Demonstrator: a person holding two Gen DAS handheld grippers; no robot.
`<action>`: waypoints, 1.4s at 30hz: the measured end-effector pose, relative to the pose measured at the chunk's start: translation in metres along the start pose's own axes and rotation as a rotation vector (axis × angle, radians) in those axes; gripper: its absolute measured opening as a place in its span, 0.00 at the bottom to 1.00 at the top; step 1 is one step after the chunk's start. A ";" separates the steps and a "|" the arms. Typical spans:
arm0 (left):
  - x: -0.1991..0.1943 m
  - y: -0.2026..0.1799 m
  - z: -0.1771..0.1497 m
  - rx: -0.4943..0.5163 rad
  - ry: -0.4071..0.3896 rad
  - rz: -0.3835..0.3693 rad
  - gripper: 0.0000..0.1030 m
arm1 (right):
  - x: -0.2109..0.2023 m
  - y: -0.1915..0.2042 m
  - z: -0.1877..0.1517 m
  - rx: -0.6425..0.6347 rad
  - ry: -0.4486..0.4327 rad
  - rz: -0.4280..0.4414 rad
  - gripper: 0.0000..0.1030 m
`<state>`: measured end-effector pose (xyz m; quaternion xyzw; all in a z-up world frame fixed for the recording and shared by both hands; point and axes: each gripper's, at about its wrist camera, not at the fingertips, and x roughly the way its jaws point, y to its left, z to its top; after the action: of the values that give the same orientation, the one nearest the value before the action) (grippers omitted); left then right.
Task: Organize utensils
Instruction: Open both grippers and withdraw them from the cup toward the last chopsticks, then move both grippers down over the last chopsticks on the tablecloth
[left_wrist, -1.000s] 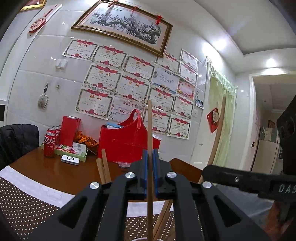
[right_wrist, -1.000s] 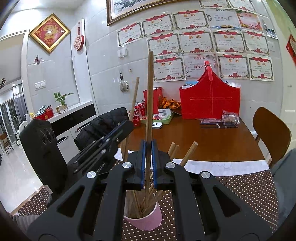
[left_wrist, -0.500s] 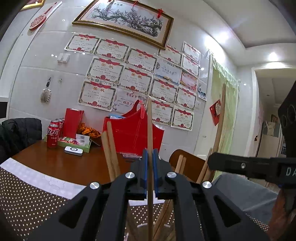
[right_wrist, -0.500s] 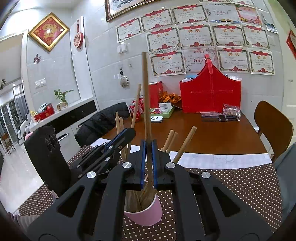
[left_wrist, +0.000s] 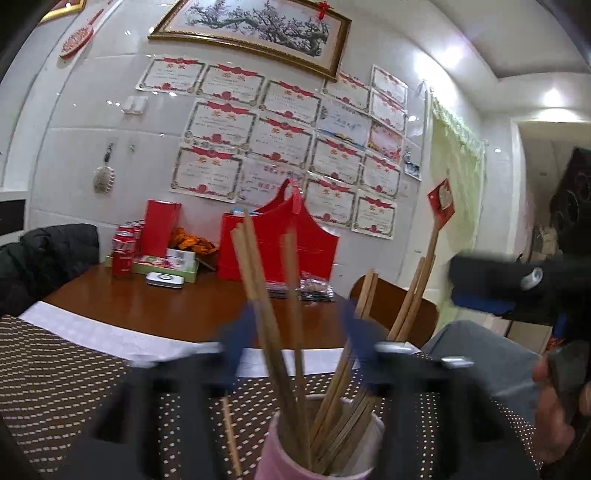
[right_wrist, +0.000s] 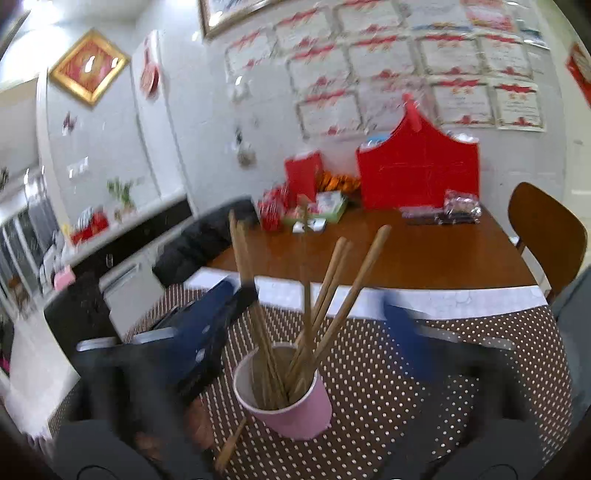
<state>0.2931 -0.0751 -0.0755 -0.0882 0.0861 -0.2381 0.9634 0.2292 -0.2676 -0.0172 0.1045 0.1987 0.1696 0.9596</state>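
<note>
We see a white tiled wall (left_wrist: 74, 155) hung with certificates (left_wrist: 218, 125), a framed painting (left_wrist: 255, 29), a brown table (right_wrist: 424, 254), a wooden chair (right_wrist: 550, 236), and perhaps a curtain (left_wrist: 458, 184).

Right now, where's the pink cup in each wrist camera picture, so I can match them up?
Left wrist view: pink cup at the bottom centre, cut by the lower edge, chopsticks standing in it.
Right wrist view: pink cup low and centre on the dotted cloth.
Shared landmark: the red bag against the wall.
</note>
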 end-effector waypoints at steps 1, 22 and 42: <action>-0.008 0.001 0.004 0.006 -0.005 0.015 0.69 | -0.004 -0.002 0.001 0.013 -0.015 0.005 0.94; -0.137 -0.040 0.040 0.153 0.152 0.208 0.80 | -0.109 0.010 -0.022 0.123 -0.015 -0.099 0.94; -0.213 0.012 -0.054 0.017 0.440 0.315 0.80 | -0.089 0.057 -0.151 0.055 0.386 -0.110 0.94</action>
<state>0.1015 0.0294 -0.1036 -0.0117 0.3042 -0.0996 0.9473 0.0732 -0.2283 -0.1065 0.0854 0.3890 0.1284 0.9082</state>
